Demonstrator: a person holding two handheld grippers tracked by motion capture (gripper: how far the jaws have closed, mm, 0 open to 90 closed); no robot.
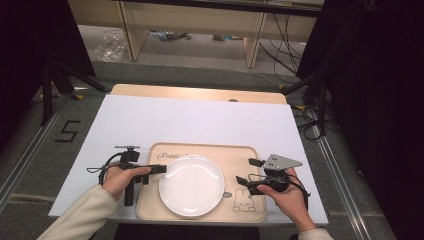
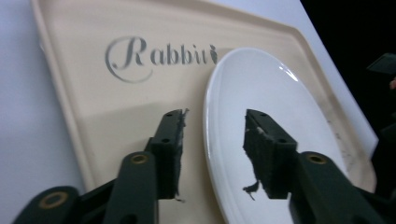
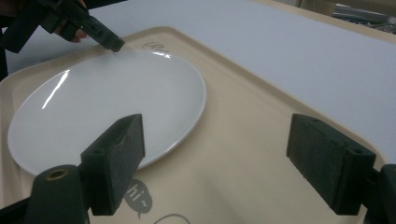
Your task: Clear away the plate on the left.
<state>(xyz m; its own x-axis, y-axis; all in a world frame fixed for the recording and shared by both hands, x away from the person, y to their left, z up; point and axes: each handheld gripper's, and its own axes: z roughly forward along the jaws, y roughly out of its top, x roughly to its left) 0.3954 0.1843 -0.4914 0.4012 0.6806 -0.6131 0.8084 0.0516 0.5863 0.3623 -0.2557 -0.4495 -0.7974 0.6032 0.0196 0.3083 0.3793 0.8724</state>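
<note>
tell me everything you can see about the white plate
The white plate is round, shallow and glossy, ceramic by the look, with light streaks on its face and nothing on it. It lies flat on the beige tray, toward the left. The left gripper stands open with its jaws astride the plate's left rim, not yet closed on it.

A white plate (image 1: 191, 185) sat on the beige tray (image 1: 250, 210), between the left gripper (image 1: 161, 169) and right gripper (image 1: 245, 172).
</note>
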